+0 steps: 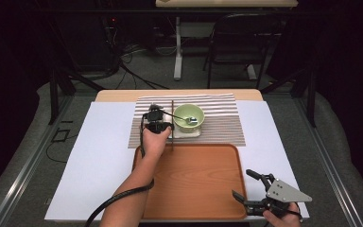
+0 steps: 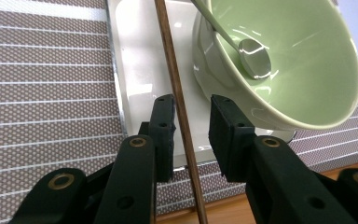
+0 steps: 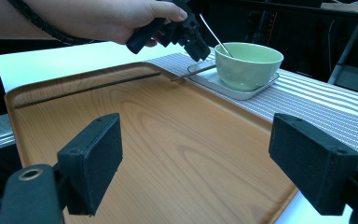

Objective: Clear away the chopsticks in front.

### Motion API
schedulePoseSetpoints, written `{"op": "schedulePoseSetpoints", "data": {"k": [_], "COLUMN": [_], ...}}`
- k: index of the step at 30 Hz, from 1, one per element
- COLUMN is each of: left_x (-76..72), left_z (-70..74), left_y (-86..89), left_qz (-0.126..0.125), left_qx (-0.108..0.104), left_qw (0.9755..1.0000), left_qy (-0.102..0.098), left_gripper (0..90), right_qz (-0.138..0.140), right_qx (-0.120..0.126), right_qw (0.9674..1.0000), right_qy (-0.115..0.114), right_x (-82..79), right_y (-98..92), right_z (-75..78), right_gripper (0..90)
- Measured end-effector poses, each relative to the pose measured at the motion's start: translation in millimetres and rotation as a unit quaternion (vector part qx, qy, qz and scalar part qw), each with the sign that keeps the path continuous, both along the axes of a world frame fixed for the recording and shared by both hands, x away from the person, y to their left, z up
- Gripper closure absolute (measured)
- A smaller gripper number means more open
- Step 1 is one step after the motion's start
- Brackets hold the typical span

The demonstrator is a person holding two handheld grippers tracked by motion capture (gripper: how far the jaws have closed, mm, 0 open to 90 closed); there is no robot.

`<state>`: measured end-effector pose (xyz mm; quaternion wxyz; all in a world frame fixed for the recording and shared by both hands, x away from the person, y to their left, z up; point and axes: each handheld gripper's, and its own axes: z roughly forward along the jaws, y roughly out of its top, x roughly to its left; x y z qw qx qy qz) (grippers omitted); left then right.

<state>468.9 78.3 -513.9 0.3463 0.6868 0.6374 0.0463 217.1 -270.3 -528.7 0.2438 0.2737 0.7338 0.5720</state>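
- Left hand-held gripper (image 2: 191,133) is down over the chopstick (image 2: 177,100), jaws partly open with the stick between them, pads not pressing.
- Bowl (image 2: 289,60) with spoon (image 2: 254,63) sits on the white dish (image 2: 140,70), just right of those jaws.
- Right hand-held gripper (image 3: 209,163) is wide open, holding nothing, with the tray (image 3: 168,140) ahead of it.

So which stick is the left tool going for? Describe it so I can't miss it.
Start at the striped mat behind the wooden tray. On it a white dish holds a green bowl. The chopstick is the thin dark-brown rod lying across that dish's edge beside the bowl, between the left tool's pads; unlike the spoon, it is straight and wooden.
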Motion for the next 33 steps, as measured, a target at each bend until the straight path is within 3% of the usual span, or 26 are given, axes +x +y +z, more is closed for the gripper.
{"op": "schedulePoseSetpoints", "data": {"k": [10,28,33], "left_x": [5.5,13.7,15.6], "left_z": [-7.8,-17.7,-19.9], "left_y": [-3.3,-8.3,-9.0], "left_qz": [0.007,0.015,0.020], "left_qx": [0.011,0.007,-0.003], "left_qw": [0.9998,0.9992,0.9988], "left_qy": [0.014,0.038,0.045], "left_gripper": [73.7,77.5,79.4], "right_qz": [0.001,0.001,0.001], "right_qx": [0.001,0.002,0.003], "right_qw": [1.0000,1.0000,1.0000], "right_qy": [0.000,0.000,0.001], "right_x": [0.1,-0.2,-0.1], "right_y": [-0.2,-0.2,-0.4], "right_z": [0.1,0.2,0.3], "right_gripper": [16.7,16.8,16.8]}}
